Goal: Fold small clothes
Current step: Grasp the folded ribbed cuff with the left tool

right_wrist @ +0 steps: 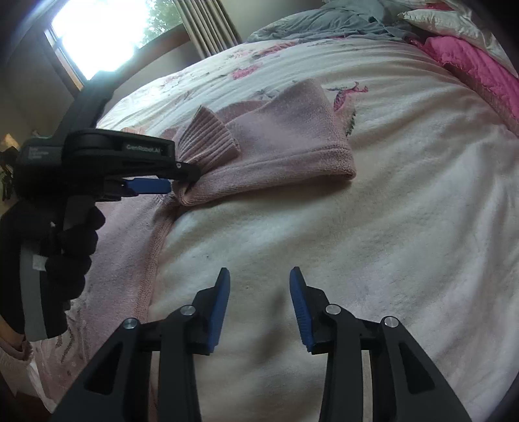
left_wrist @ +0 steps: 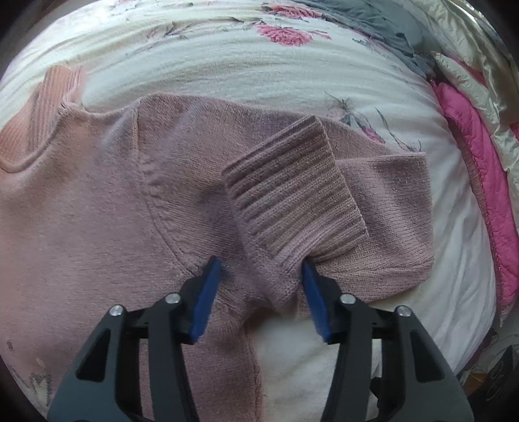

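Observation:
A pink knit sweater (left_wrist: 97, 211) lies flat on the white floral blanket (left_wrist: 227, 65). One sleeve is folded back across its body, so the ribbed cuff (left_wrist: 292, 181) rests on top. My left gripper (left_wrist: 259, 264) is open, and its blue pads straddle the bunched sleeve fabric just below the cuff. From the right wrist view, the sweater (right_wrist: 285, 130) and cuff (right_wrist: 211, 136) are at upper centre, with the left gripper (right_wrist: 183, 178) reaching in from the left. My right gripper (right_wrist: 259, 271) hangs open over bare blanket (right_wrist: 356, 227), to the right of the sweater's hem, holding nothing.
A bright pink quilted cover (left_wrist: 480, 162) and shiny cream bedding run along the right side of the bed. A grey cloth (right_wrist: 324, 19) is heaped at the far edge. A gloved hand (right_wrist: 71, 246) holds the left gripper's handle. A bright window (right_wrist: 97, 32) is at upper left.

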{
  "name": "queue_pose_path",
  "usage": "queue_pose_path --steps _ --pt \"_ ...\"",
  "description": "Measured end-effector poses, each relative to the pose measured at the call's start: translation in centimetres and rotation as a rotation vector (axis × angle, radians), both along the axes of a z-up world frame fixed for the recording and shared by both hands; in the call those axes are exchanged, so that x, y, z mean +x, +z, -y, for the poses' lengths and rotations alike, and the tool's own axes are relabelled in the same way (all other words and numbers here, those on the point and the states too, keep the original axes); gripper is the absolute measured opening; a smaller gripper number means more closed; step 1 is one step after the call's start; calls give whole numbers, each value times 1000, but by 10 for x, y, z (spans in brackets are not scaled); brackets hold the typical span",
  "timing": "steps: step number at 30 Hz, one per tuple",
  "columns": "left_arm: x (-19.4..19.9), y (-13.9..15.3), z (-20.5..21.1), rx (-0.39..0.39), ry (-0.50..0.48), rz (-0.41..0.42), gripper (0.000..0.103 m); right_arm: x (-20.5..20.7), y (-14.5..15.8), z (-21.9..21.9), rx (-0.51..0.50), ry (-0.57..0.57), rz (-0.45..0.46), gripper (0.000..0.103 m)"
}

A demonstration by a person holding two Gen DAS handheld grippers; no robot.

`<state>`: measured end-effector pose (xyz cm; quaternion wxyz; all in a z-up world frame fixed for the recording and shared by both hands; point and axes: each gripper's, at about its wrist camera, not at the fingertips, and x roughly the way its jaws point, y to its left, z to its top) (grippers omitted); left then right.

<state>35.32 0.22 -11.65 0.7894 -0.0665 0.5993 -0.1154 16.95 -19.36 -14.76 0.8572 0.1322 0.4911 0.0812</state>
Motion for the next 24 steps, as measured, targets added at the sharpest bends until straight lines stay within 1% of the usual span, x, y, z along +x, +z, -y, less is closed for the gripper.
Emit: queue_pose_path --steps 1,2,4,6,8,10,13,18,21,24 --pt "1 0 1 -8 0 4 19 -1 -1 0 8 -2 -2 39" --pt "0 3 1 -21 5 14 19 -1 -2 1 15 -6 -4 39" --pt "-5 14 -5 -44 24 59 15 0 -3 3 23 -10 -7 39" --pt "-13 27 -14 -68 32 121 15 1 -3 2 25 -15 -9 39" --pt "-19 39 -28 -91 55 158 14 3 -3 -1 17 -12 -7 39" --pt "-25 48 -47 -118 86 182 14 4 0 -4 12 -5 0 39" --pt "-36 62 -87 -126 146 236 14 6 7 -10 11 8 12 39" --pt "-48 78 -146 -113 243 296 13 13 17 -23 18 29 23 39" --pt "-54 83 -187 -103 294 303 13 23 25 -36 20 50 36 39" --pt "-60 83 -224 -73 344 319 13 41 30 -50 42 62 38 39"
